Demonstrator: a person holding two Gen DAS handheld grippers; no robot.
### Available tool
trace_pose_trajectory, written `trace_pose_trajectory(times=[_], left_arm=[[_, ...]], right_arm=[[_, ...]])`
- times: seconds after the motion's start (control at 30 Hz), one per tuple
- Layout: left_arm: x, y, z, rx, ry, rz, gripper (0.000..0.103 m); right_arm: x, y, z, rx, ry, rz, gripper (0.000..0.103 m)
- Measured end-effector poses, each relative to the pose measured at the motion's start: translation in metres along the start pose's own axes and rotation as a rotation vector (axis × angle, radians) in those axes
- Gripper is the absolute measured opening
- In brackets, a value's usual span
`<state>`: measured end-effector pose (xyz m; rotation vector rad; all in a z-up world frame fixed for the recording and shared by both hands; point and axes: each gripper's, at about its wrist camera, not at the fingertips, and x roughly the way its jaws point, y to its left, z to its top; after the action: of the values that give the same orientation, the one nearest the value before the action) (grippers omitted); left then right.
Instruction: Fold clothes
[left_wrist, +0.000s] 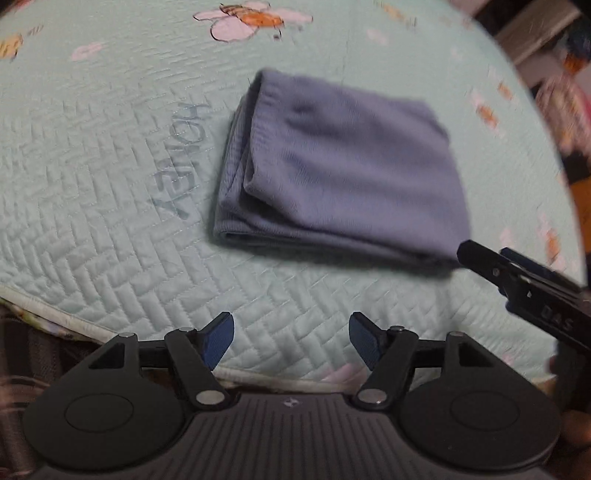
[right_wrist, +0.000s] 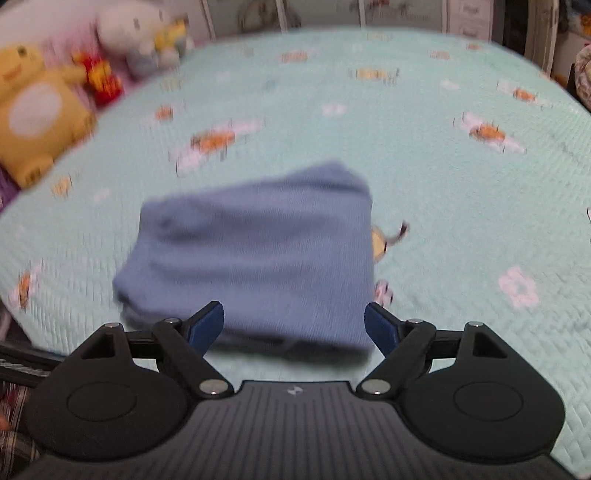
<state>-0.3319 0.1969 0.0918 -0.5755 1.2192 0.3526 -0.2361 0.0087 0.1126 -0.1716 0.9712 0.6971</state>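
Two sets of fingers stand spread wide and empty near one blue garment (left_wrist: 340, 173), which lies folded into a compact, thick rectangle of several layers on the mint quilted bedspread (left_wrist: 110, 240), near the bed's front edge.

From the left gripper (left_wrist: 291, 341) the garment sits ahead and a little to the right, clear of the fingertips, with a strip of bare quilt between. Its stacked layer edges face left in this view, toward the stitched word on the quilt, and its smooth closed side runs along the right. Its long axis runs roughly away from the camera, tilted a little to the left.

From the right gripper (right_wrist: 293, 328) the garment (right_wrist: 251, 251) lies straight ahead, its near edge seeming to sit between the spread fingers. Whether they touch it I cannot tell, since the view is blurred. The right gripper (left_wrist: 517, 280) also shows in the left view, its tip just beside the garment's near right corner, so the right hand is the nearer one.

Judged by how it lies, the garment is already folded; the scene fits either a finished fold being left or one more fold or tidying to come
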Motion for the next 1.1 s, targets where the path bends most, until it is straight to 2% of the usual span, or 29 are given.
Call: trace_pose_trajectory(times=[0.07,0.13,0.67,0.73,0.77,0.87,0.93,0.97,1.03,1.1], left_arm=[[0.006,-0.004,0.003,0.019,0.037,0.056,0.074],[0.012,-0.006,0.005,0.028,0.067,0.095,0.074],[0.029,-0.005,0.000,0.057,0.107,0.105,0.074],[0.028,-0.001,-0.001,0.028,0.095,0.055,0.074],[0.028,0.005,-0.002,-0.008,0.082,0.001,0.074],[0.032,0.031,-0.014,-0.198,0.024,-0.225,0.074],[0.040,0.051,-0.028,-0.371,-0.013,-0.380,0.074],[0.043,0.056,-0.034,-0.421,-0.032,-0.431,0.074],[0.044,0.058,-0.041,-0.437,-0.065,-0.471,0.074],[0.046,0.057,-0.043,-0.427,-0.107,-0.480,0.074]], right_arm=[[0.004,0.003,-0.001,0.005,0.072,0.015,0.083],[0.005,0.006,-0.003,-0.005,0.083,0.017,0.083],[0.012,0.020,-0.017,-0.064,0.156,0.036,0.083],[0.011,0.015,-0.017,-0.052,0.152,0.054,0.083],[0.008,0.009,-0.017,-0.028,0.142,0.081,0.083],[-0.004,-0.027,-0.016,0.097,0.087,0.205,0.083],[-0.010,-0.061,-0.018,0.222,0.028,0.257,0.083],[-0.006,-0.074,-0.020,0.264,0.019,0.274,0.083],[0.002,-0.100,-0.025,0.349,0.001,0.306,0.083],[0.010,-0.126,-0.029,0.433,-0.017,0.338,0.083]])
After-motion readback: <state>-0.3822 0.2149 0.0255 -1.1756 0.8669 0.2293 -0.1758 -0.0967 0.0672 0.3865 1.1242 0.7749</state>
